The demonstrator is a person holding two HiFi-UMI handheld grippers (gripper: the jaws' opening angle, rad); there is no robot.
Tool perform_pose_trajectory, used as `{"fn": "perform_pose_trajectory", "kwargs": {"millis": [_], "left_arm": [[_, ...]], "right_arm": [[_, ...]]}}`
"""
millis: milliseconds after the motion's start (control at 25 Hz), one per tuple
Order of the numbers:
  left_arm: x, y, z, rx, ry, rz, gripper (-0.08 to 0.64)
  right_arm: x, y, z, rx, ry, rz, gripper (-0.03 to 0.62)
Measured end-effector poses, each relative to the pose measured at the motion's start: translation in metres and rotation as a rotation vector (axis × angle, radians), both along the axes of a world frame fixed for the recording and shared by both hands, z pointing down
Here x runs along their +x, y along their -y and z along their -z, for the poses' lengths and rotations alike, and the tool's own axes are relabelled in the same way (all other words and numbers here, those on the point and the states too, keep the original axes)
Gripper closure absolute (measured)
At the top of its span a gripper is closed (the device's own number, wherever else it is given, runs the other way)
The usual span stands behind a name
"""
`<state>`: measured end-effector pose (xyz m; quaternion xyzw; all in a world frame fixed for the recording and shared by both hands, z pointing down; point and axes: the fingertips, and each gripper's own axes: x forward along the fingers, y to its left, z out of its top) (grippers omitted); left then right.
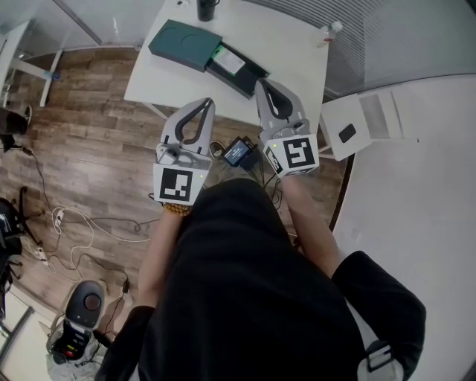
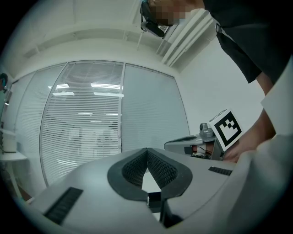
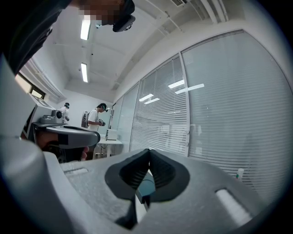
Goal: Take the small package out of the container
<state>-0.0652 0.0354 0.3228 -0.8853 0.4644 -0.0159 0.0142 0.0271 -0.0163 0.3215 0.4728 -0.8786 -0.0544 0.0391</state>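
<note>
Your left gripper (image 1: 210,103) and right gripper (image 1: 262,83) are both closed and hold nothing. The container (image 1: 251,74) lies just ahead of them, nearer to the right one and slanting away to the left. Inside it the small package (image 1: 229,62) looks pale and flat.

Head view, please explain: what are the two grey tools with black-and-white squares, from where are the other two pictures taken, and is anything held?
No robot is here. A person holds a tool in each hand: the left gripper and the right gripper. The marked cube on each belongs to it. The head view comes from a camera on the person's head, looking down. Each other picture comes from a camera riding on one gripper. Both grippers are shut and hold nothing. Ahead stands a white table with a dark green box, a black cup and a small bottle.
</note>
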Motion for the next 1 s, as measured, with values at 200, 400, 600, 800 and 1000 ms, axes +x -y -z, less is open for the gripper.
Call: {"fn": "perform_pose_trajectory", "kwargs": {"millis": [200,400,600,800,1000], "left_arm": [[-0.009,0.019,-0.004,-0.013,0.0,0.034,0.554],[-0.011,0.032,-0.006,-0.015,0.007,0.059,0.554],[-0.009,0.047,-0.009,-0.027,0.014,0.078,0.554],[-0.01,0.061,-0.012,-0.045,0.003,0.11,0.554],[-0.012,0.073,-0.02,-0.059,0.014,0.133,0.554]], "right_arm": [[-0.004,0.021,-0.008,-0.019,-0.01,0.024,0.594],[-0.006,0.038,-0.018,-0.044,-0.016,0.048,0.594],[-0.009,0.059,-0.025,-0.058,-0.024,0.079,0.594],[-0.011,0.079,-0.033,-0.075,-0.031,0.11,0.594],[-0.012,0.098,-0.049,-0.099,-0.039,0.134,0.594]]}}
